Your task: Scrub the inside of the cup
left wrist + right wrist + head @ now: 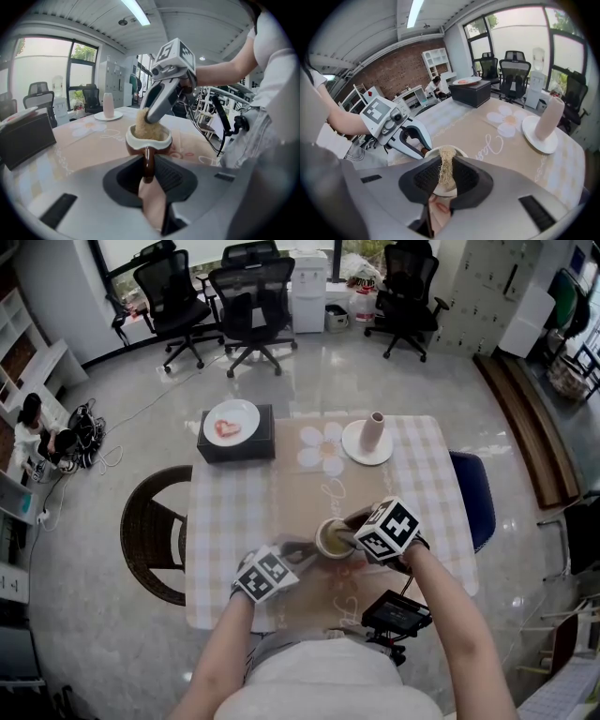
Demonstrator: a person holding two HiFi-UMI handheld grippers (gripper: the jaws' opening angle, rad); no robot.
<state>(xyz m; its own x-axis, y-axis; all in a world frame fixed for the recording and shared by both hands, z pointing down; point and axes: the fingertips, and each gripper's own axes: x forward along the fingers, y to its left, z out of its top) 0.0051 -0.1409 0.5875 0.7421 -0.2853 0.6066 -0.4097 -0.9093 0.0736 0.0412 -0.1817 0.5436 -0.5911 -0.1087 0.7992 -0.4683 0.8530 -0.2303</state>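
Observation:
A brown cup with a cream rim [333, 538] stands upright on the table near its front edge. My left gripper [298, 552] is shut on the cup's brown handle [148, 161], holding the cup [148, 138] from the left. My right gripper [349, 538] comes from the right, shut on a tan fibrous scrubber [446, 165] that is pushed down into the cup [446, 183]. In the left gripper view the scrubber [149, 127] fills the cup's mouth and the right gripper [151, 114] slants down into it.
At the table's far side a pale vase on a white saucer [368, 439] stands right, a black box with a white plate [234, 432] left. A wicker chair [155, 532] is at the left, a blue chair [474, 498] right. A black device [396, 614] hangs at the front edge.

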